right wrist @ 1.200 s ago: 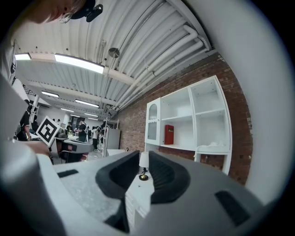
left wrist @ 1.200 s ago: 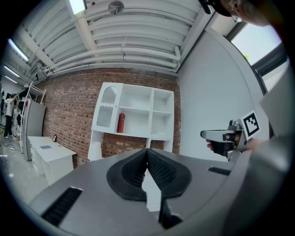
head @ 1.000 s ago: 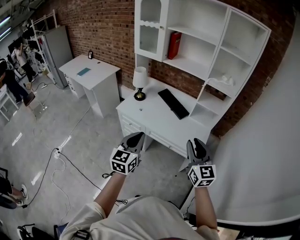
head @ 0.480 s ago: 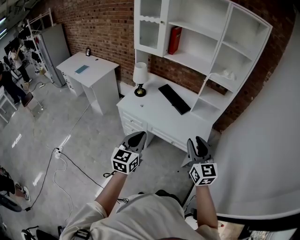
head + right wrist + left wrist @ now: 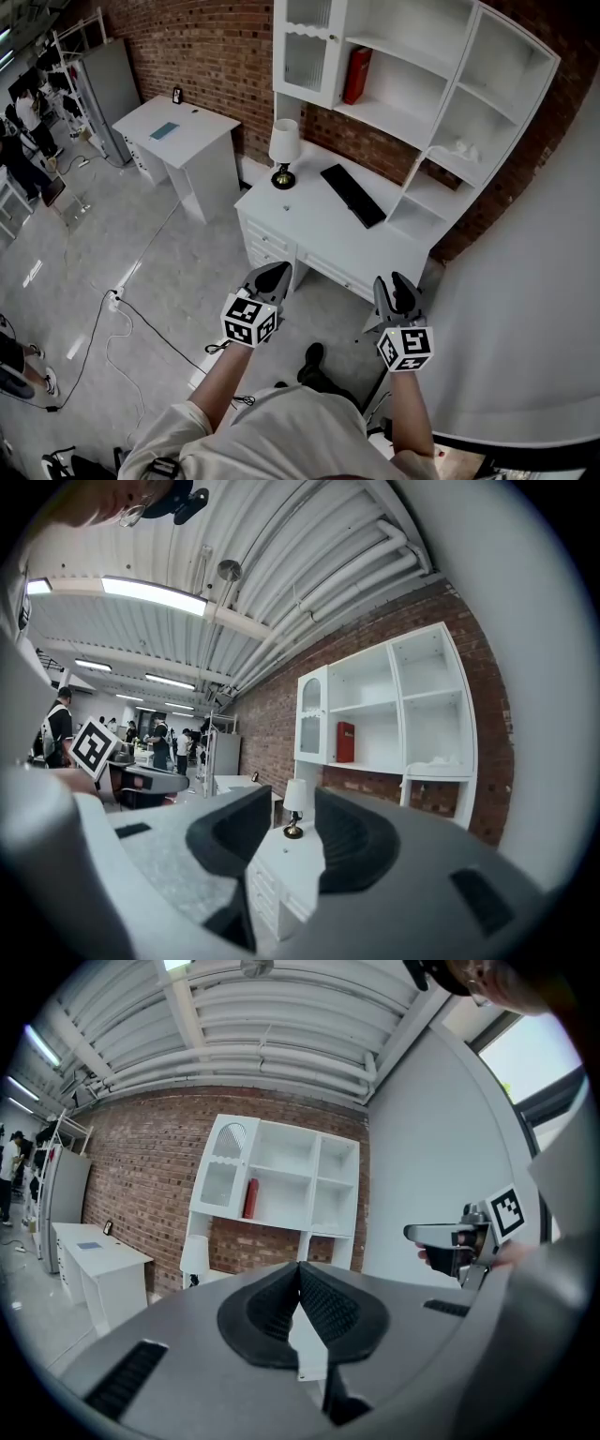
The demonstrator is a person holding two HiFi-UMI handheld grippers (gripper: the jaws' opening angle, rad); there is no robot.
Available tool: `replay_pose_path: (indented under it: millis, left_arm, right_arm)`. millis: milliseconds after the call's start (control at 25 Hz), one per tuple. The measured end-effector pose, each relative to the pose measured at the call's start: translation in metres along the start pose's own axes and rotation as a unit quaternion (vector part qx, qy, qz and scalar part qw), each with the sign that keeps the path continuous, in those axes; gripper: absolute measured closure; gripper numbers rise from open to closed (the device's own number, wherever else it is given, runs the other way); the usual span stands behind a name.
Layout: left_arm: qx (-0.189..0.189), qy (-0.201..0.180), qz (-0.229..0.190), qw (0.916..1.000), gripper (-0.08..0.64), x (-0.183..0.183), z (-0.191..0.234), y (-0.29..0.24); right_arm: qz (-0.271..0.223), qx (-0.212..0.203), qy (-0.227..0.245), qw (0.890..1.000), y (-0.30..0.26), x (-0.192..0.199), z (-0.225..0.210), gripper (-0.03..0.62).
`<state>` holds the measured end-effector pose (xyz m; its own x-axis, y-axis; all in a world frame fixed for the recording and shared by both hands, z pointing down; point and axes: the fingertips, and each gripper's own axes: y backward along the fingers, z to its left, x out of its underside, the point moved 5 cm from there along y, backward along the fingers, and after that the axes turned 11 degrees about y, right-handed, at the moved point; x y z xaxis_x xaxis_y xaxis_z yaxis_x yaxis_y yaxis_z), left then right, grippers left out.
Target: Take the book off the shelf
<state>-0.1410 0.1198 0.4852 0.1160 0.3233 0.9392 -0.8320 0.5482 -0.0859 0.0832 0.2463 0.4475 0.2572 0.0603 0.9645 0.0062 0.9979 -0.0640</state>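
Nothing is done yet: the book (image 5: 357,75) stands upright on the shelf (image 5: 403,89) at top centre, well apart from the clenched, empty left claw (image 5: 273,274) and the right claw (image 5: 395,287), whose jaws have just been opening on nothing.

A studio-like lab was indicated: behind the white desk (image 5: 309,230), a shelf (image 5: 403,94) was staged against a brick wall (image 5: 206,56); cables (image 5: 114,300) were trailed left of the desk.

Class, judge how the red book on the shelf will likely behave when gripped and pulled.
The red book stands upright, unbent, so it is probably stiff. Nothing props its right side, so a nudge may tip it.
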Motion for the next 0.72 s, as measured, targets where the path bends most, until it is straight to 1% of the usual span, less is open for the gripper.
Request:
replay_pose_path:
  millis: [160, 360, 720]
  left_arm:
    - [-0.007, -0.001, 0.002, 1.0, 0.566, -0.001, 0.011, -0.02]
    - [-0.012, -0.007, 0.002, 0.9999, 0.566, -0.013, 0.024, -0.057]
    - [-0.024, -0.007, 0.002, 0.9997, 0.566, -0.033, 0.045, -0.146]
  right_arm:
    - [0.003, -0.008, -0.001, 1.0, -0.025, 0.007, -0.011, 0.463]
    - [-0.001, -0.017, 0.0, 1.0, -0.066, 0.01, -0.031, 0.463]
    - [-0.004, -0.029, 0.0, 1.0, -0.145, 0.019, -0.092, 0.463]
